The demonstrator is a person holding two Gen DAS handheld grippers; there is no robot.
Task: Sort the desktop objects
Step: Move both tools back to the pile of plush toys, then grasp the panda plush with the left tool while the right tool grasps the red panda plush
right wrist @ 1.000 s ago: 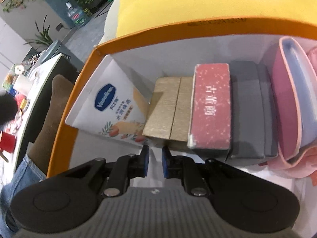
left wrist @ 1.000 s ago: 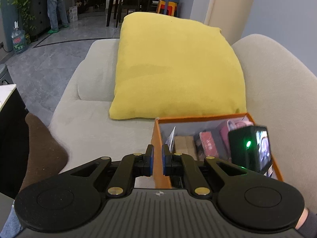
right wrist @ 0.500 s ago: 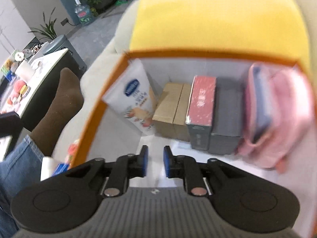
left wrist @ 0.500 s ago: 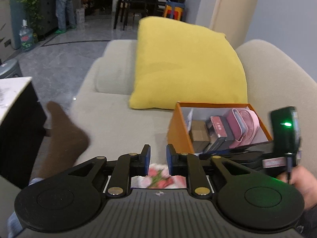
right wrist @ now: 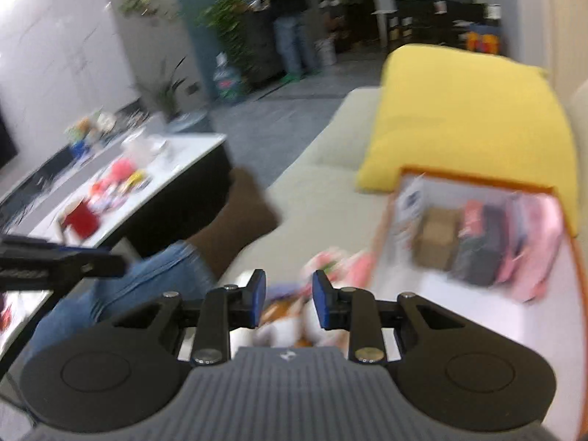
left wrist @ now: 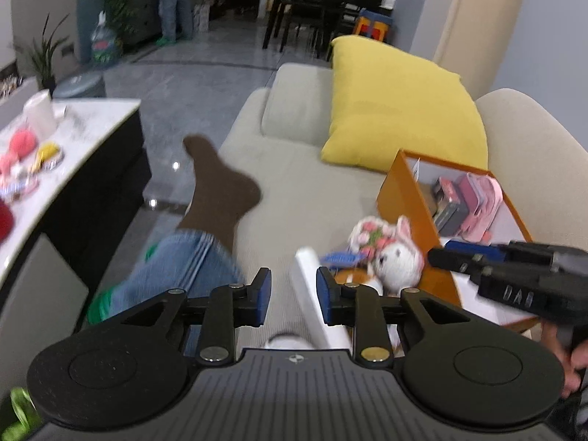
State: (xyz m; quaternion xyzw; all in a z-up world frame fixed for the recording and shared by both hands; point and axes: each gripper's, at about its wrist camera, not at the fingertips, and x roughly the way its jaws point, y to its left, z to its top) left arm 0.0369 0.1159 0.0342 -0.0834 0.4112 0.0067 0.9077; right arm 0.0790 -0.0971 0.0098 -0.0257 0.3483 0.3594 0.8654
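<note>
An orange box (left wrist: 408,198) stands open on the sofa, ahead and right of the left claw (left wrist: 294,290), with small boxes and a pink pouch (left wrist: 481,198) inside. A white bunny plush (left wrist: 398,257) and a white tube (left wrist: 312,286) lie just beyond that claw, left of the box.

The sofa (left wrist: 305,191) is showing matt beige woven cloth, the yellow cushion (left wrist: 400,106) a soft napped fabric. The orange box (left wrist: 408,198) is looking like smooth card, and the white rabbit toy (left wrist: 398,257) is probably plush, though blurred.
</note>
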